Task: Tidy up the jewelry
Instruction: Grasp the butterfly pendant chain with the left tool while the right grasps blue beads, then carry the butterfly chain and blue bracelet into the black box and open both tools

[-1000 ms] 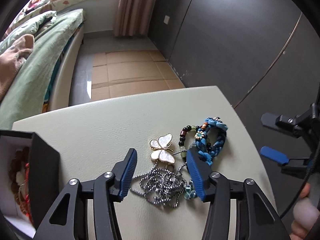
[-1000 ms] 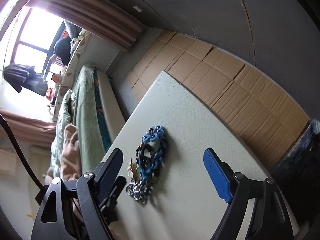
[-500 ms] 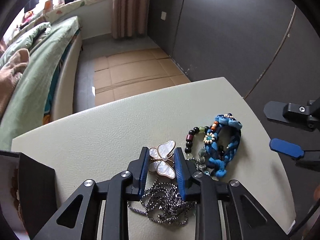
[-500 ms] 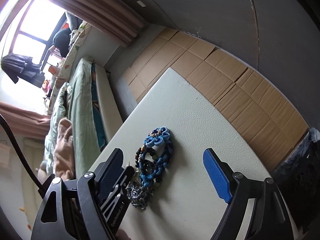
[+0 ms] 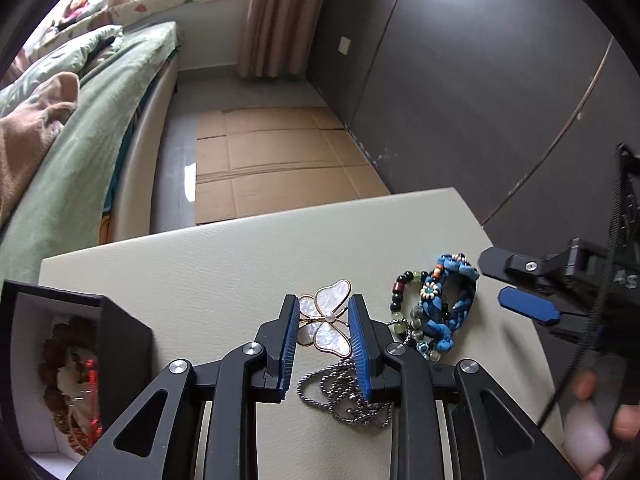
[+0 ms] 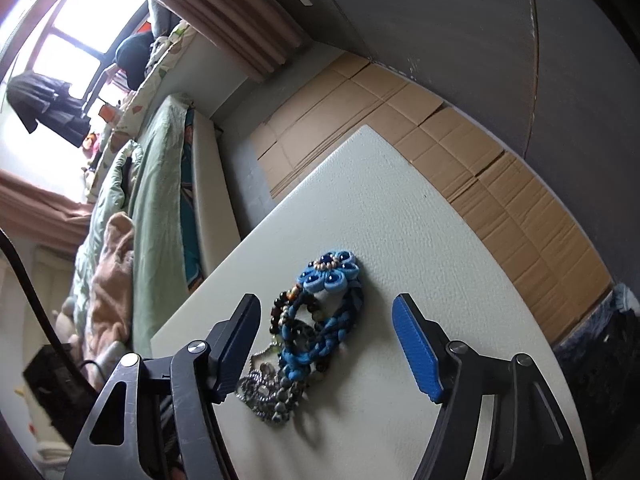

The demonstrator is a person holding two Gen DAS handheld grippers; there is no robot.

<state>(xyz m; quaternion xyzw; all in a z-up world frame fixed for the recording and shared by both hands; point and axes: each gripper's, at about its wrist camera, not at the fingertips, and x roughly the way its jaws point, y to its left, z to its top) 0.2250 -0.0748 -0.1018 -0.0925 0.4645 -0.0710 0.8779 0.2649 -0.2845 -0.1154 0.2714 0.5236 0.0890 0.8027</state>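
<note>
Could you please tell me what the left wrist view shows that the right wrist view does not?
Only the left wrist view shows the left gripper shut on the butterfly pendant, and the open black box of beads. Only the right wrist view shows the window and the right gripper's closing jaws straddling the blue bracelet. Both show that bracelet, the chain and the table.

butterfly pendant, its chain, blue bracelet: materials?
Butterfly pendant: looks like mother-of-pearl wings, glossy and iridescent white, in a thin gold-coloured rim, with a pearl-like bead at the centre. Chain: small silvery metal balls, shiny. Blue bracelet: matte braided cord or fabric with a folded fabric flower; which fibre is unclear.
</note>
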